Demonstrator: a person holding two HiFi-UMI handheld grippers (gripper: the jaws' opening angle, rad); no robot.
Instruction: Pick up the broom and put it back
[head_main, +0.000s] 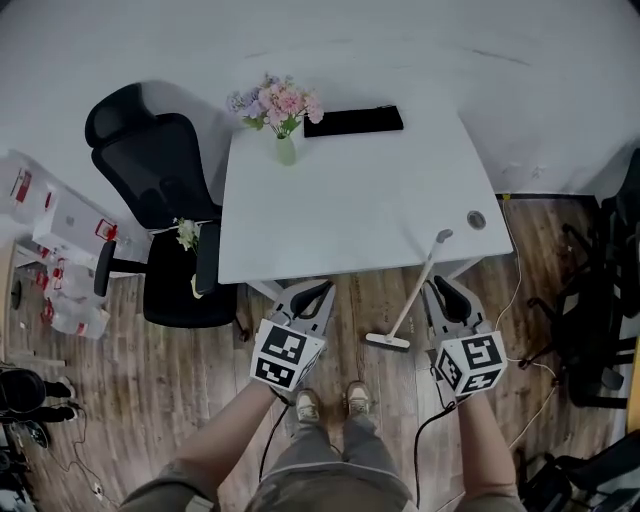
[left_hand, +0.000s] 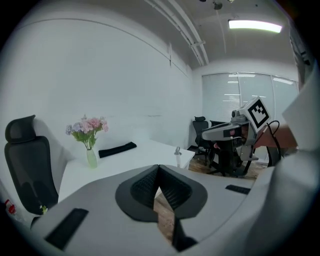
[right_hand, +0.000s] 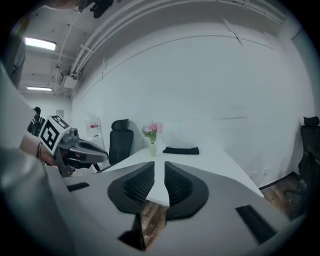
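The broom (head_main: 412, 295) leans with its handle top against the front edge of the white table (head_main: 350, 215), its pale head (head_main: 387, 341) on the wood floor. It stands between my two grippers and neither touches it. Left of the broom, my left gripper (head_main: 318, 292) is shut with nothing in it; in the left gripper view its jaws (left_hand: 159, 167) meet at the tips, and the broom's handle top (left_hand: 177, 151) shows beyond them. To the broom's right, my right gripper (head_main: 443, 286) stands narrowly open, a thin empty gap between its pads (right_hand: 159, 166).
On the table stand a vase of pink flowers (head_main: 283, 115) and a black pad (head_main: 352, 121), with a cable hole (head_main: 476, 220) near its right corner. A black office chair (head_main: 160, 190) is at the left, boxes (head_main: 60, 250) beyond it, more chairs (head_main: 600, 300) and cables at the right.
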